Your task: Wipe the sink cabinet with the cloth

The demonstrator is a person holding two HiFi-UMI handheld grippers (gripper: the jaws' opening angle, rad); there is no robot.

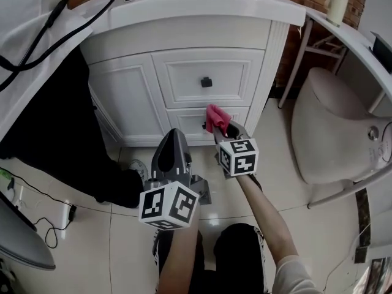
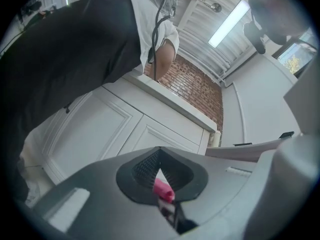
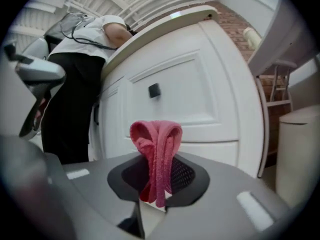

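Note:
The white sink cabinet [image 1: 184, 78] stands ahead, with a black knob [image 1: 206, 82] on its upper drawer. A pink cloth [image 1: 215, 117] stands bunched upright out of my right gripper [image 1: 222, 128], which is shut on it. The cloth is in front of the lower drawer; I cannot tell whether it touches. In the right gripper view the cloth [image 3: 156, 149] rises from the jaws of the right gripper [image 3: 157, 171] before the cabinet front [image 3: 200, 99]. My left gripper [image 1: 174, 135] hangs lower left of it, shut and holding nothing. In its own view the left gripper [image 2: 160, 154] points at the cabinet [image 2: 125, 129].
A person in black trousers [image 1: 55, 121] and a white shirt stands against the cabinet's left side. A white toilet [image 1: 331, 127] is on the right, under a shelf with a cup [image 1: 337, 3]. Cables [image 1: 37, 201] lie on the tiled floor at the left.

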